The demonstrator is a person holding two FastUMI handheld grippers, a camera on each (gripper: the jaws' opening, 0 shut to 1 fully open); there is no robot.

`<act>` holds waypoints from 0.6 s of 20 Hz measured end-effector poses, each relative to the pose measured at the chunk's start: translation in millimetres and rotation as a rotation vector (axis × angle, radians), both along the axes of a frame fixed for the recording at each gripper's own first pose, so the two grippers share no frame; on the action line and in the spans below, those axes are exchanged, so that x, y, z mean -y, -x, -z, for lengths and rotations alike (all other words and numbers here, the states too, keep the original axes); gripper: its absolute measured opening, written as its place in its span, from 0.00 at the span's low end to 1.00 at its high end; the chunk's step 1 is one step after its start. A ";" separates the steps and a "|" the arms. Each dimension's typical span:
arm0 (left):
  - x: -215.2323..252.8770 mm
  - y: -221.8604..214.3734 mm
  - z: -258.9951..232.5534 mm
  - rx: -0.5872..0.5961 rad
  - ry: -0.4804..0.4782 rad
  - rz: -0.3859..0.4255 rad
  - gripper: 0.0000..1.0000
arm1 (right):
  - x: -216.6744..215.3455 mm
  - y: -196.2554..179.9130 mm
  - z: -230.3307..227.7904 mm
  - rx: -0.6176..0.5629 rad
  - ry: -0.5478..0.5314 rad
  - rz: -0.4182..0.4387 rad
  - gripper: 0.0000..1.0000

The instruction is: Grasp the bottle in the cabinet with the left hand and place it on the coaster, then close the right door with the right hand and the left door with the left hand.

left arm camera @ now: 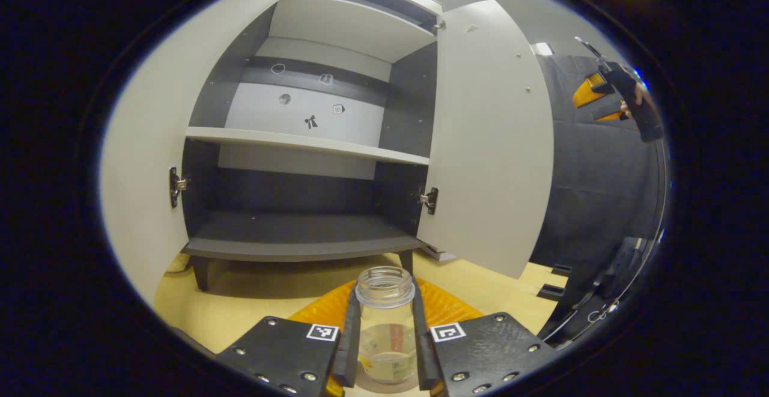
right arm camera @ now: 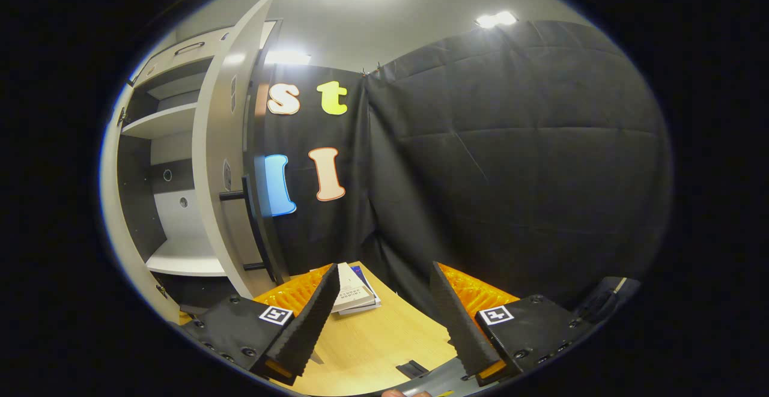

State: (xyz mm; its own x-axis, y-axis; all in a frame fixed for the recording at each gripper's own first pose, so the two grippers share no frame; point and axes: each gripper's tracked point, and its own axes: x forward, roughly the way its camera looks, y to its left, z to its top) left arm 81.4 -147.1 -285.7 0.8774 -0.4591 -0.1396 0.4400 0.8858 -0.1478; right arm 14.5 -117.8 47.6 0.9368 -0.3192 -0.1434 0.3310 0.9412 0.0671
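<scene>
Bottle (left arm camera: 385,325) sits clamped between my left gripper (left arm camera: 385,349) fingers, upright above the table (left arm camera: 240,301) — before the open cabinet (left arm camera: 300,229). My right gripper (right arm camera: 384,313) gapes wide, holding nothing — beside the right door (right arm camera: 219,163).

Wooden tabletop (right arm camera: 384,331), light grain, taken as landmark. At its far edge, against the black cloth wall (right arm camera: 510,163), a small stack of books (right arm camera: 355,292), pale cover uppermost, a dark one beneath. Near edge of the tabletop: a small dark flat piece (right arm camera: 414,368), kind unclear. High above the tabletop, bright ceiling lights (right arm camera: 496,19).
</scene>
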 end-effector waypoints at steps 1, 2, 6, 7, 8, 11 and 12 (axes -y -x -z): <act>2.0 2.2 3.3 -0.006 -0.011 0.012 0.41 | 1.2 -0.9 -0.2 0.000 -0.003 0.003 0.97; 3.5 4.0 5.9 -0.012 -0.019 0.022 0.41 | 3.3 -2.7 -0.2 0.003 -0.006 0.004 0.95; 6.3 5.0 10.9 -0.042 -0.055 0.015 0.44 | 11.4 -18.0 2.8 0.011 -0.003 -0.002 0.97; 5.3 3.8 10.1 -0.054 -0.055 0.002 0.46 | 13.6 -25.8 -0.2 0.021 0.000 -0.011 0.95; 2.6 6.8 3.4 -0.057 -0.052 -0.011 0.51 | 14.4 -33.4 1.3 0.025 0.003 -0.026 0.96; 2.3 11.3 -6.1 -0.098 -0.050 -0.045 0.91 | 22.1 -54.2 4.5 0.030 -0.014 -0.068 0.95; 5.8 14.5 -12.4 -0.116 -0.029 -0.054 0.92 | 25.2 -60.2 3.4 0.045 -0.023 -0.080 0.96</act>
State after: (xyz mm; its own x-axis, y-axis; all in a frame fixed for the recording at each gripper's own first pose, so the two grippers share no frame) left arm 66.9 -152.9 -273.3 0.8778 -0.4060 -0.2543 0.3730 0.9123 -0.1692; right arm 74.7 -143.0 44.2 0.9648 -0.2401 -0.1072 0.2509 0.9627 0.1018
